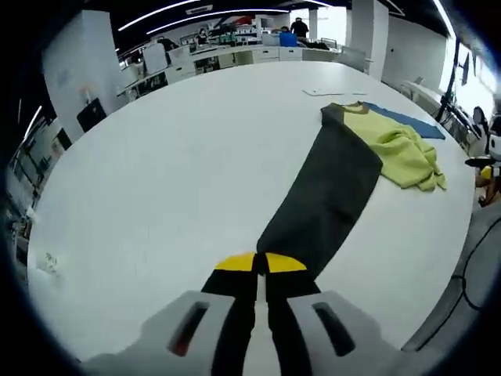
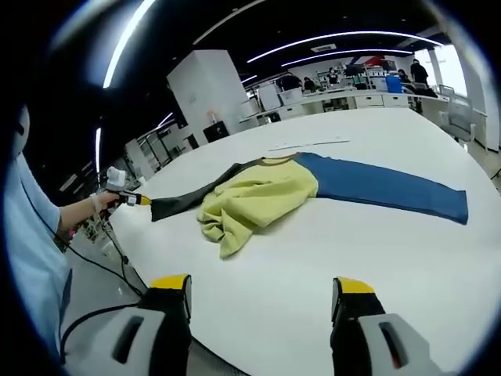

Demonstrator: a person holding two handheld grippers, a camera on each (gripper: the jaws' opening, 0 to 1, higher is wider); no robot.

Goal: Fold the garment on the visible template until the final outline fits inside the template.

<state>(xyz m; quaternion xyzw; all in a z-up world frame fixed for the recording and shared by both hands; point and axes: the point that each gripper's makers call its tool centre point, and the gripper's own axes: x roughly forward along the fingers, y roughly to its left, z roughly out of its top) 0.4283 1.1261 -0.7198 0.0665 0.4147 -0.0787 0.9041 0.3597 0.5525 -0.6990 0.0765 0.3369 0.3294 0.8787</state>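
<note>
A: The garment (image 2: pixel 266 200) lies on the white table (image 2: pixel 376 266), and we see three colours in it: a dark sleeve, a bunched yellow-green body and a blue sleeve.

B: In the left gripper view we have the dark sleeve (image 1: pixel 325 196) stretched out flat from the yellow-green bunch (image 1: pixel 399 149) toward us. Our left gripper (image 1: pixel 260 265) has its yellow-tipped jaws pressed together on the end of that sleeve, so it is pinching the cloth.

A: From the right gripper view we see the same thing from the side: the left gripper (image 2: pixel 129 199) holds the dark sleeve's tip just past the table's edge, with a hand (image 2: pixel 98 205) behind it.

B: And the blue sleeve (image 2: pixel 383 188) runs flat away from the bunch on the far side. Our right gripper (image 2: pixel 262 290) stands with jaws wide apart, nothing between them, on the near side of the garment and apart from it.
</note>
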